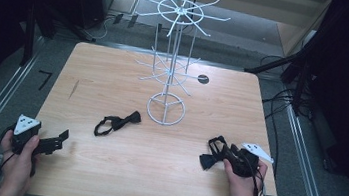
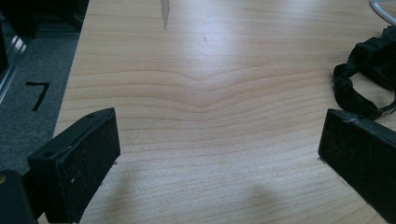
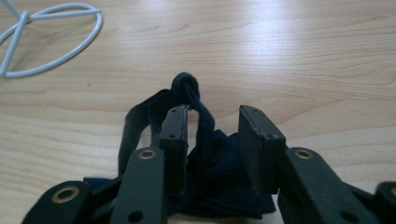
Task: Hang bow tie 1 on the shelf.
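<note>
High view: "7" marked on floor (image 1: 44, 80) at left. Bow tie (image 1: 213, 155) lower right, at right gripper (image 1: 228, 155); second tie (image 1: 118, 123) mid-table (image 1: 115, 70) below wire rack (image 1: 170, 72). Left gripper (image 1: 59, 139) lower left.

Left gripper view: jaws released, wide apart over bare wood; second tie (image 2: 369, 74) at right edge.

Right gripper view: jaws part-closed around bow tie (image 3: 196, 154), gap remaining at right pad (image 3: 254, 144).

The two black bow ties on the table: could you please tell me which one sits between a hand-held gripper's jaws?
The bow tie at the table's right front, between the right hand-held gripper jaws. The other bow tie lies alone near the white wire rack.
</note>
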A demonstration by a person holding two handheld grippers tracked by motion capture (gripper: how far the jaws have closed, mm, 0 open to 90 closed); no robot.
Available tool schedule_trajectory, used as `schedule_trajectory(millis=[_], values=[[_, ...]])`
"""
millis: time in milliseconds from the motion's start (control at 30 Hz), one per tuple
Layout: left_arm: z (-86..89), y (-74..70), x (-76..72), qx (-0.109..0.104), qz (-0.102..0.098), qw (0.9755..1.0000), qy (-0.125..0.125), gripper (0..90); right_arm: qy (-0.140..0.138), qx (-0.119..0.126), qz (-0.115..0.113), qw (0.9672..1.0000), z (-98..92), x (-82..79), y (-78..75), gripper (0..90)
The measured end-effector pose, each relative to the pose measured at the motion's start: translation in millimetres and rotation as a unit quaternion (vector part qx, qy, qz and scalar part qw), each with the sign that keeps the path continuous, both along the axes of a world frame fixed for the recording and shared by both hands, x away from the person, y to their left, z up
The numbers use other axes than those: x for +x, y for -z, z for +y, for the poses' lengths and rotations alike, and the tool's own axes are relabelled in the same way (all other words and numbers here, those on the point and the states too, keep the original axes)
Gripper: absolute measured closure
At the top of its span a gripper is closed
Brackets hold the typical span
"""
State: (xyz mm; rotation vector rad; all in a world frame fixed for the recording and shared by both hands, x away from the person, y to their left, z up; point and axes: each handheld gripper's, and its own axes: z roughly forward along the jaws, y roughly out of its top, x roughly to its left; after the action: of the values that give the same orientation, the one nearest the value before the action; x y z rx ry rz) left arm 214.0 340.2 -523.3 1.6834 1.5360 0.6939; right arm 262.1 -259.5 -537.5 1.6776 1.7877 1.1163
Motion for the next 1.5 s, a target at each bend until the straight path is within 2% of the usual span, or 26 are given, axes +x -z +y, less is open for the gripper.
schedule_trajectory(millis=[67,100,133,233,333,433,467,600,633,667,767,967,1067,1100,1200,1500], values=[[0.0,0.0,0.0,0.0,0.0,1.0,-0.001,0.0,0.001,0.0,0.003,1.0,-0.9,1.8,0.7,68.4],[0.0,0.0,0.0,0.0,0.0,1.0,-0.001,0.0,-0.005,0.004,0.008,1.0,-1.7,4.3,2.5,74.9],[0.0,0.0,0.0,0.0,0.0,1.0,-0.001,0.0,-0.005,0.004,0.008,1.0,-1.7,4.3,2.5,74.9],[0.1,0.0,0.2,0.0,0.0,1.0,-0.001,0.0,-0.007,0.003,0.009,0.9999,-1.7,4.5,2.2,84.7],[0.1,0.1,0.2,0.0,0.001,1.0,-0.002,0.0,-0.013,-0.003,-0.001,0.9999,0.3,1.7,-2.0,89.9],[0.1,0.1,0.1,0.0,0.0,1.0,-0.001,0.0,-0.017,-0.004,-0.011,0.9998,2.3,-0.2,-5.5,90.0],[0.1,0.0,0.0,0.0,0.0,1.0,-0.001,0.0,-0.025,0.0,-0.027,0.9993,5.5,-2.6,-10.7,90.0],[0.2,0.0,0.2,0.0,0.001,1.0,-0.002,0.0,-0.036,0.013,-0.05,0.998,13.0,-6.7,-20.4,90.0],[0.2,0.0,0.2,0.0,0.001,1.0,-0.002,0.0,-0.036,0.013,-0.05,0.998,13.0,-6.7,-20.4,90.0],[0.2,0.0,0.2,0.0,0.001,1.0,-0.002,0.0,-0.046,0.024,-0.069,0.9962,18.2,-8.8,-26.6,90.0],[0.3,0.0,0.1,0.0,0.001,1.0,-0.002,0.0,-0.061,0.029,-0.093,0.9934,26.4,-12.2,-35.6,90.0],[0.3,0.1,0.2,-0.001,0.001,1.0,-0.002,0.0,-0.089,0.039,-0.124,0.9876,41.9,-16.9,-52.8,90.0],[0.4,-0.1,0.1,-0.001,0.001,1.0,-0.002,0.0,-0.094,0.038,-0.129,0.9864,46.2,-17.4,-56.4,90.0],[0.3,-0.1,0.1,-0.001,0.001,1.0,-0.002,0.0,-0.102,0.033,-0.136,0.9848,51.2,-17.4,-59.5,90.0],[0.3,0.0,0.1,-0.002,0.001,1.0,-0.002,0.0,-0.11,0.033,-0.143,0.9832,56.7,-17.3,-62.2,90.0],[0.5,-0.1,0.2,-0.002,0.003,1.0,-0.001,0.0,-0.119,0.04,-0.154,0.9801,66.8,-16.1,-70.5,90.0]])
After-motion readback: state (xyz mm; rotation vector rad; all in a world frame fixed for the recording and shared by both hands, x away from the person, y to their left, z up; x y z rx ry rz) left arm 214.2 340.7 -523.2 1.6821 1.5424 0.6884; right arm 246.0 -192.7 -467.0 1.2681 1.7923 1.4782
